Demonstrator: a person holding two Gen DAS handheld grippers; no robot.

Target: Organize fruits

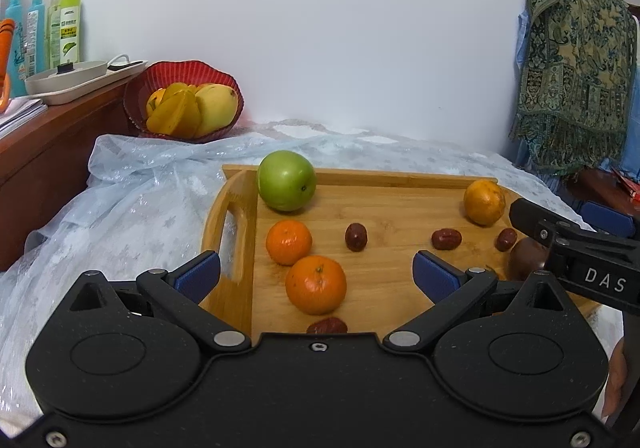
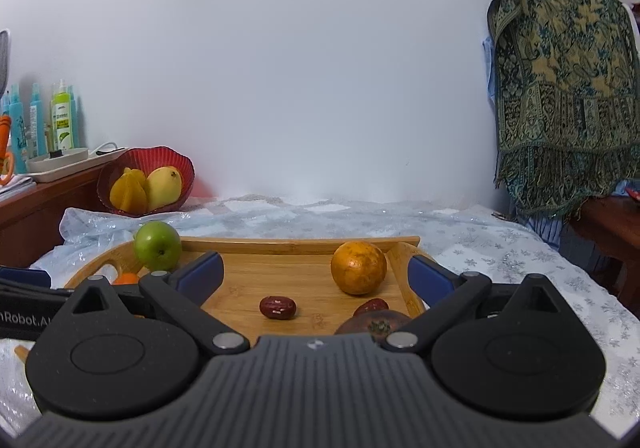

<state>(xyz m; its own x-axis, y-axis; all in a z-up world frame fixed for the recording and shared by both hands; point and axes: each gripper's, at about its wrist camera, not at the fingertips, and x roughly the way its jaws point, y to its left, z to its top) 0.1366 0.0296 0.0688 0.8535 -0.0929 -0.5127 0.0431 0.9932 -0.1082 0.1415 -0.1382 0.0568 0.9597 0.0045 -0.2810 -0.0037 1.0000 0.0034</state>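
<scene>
A wooden tray [image 1: 384, 177] [image 2: 296, 246] lies on the covered bed. It carries a green apple [image 1: 286, 180] [image 2: 157, 245], two bright tangerines [image 1: 316, 284], a duller orange [image 1: 484, 202] [image 2: 359, 268], several red dates [image 1: 355, 236] [image 2: 277, 307] and a dark brown fruit [image 1: 527, 256] [image 2: 376, 322]. My left gripper [image 1: 318, 272] is open over the tray's near left, the front tangerine between its pads untouched. My right gripper [image 2: 316, 276] is open wide above the tray's right side with a date and the dark fruit below it; its body [image 1: 576, 248] shows in the left wrist view.
A red bowl [image 1: 184, 99] [image 2: 146, 179] with yellow fruits sits at the back left by a wooden cabinet [image 1: 52, 135] bearing bottles and a beige tray. A patterned shawl [image 1: 576, 59] [image 2: 560, 87] hangs at the right. A pale blue cloth [image 1: 132, 199] covers the bed.
</scene>
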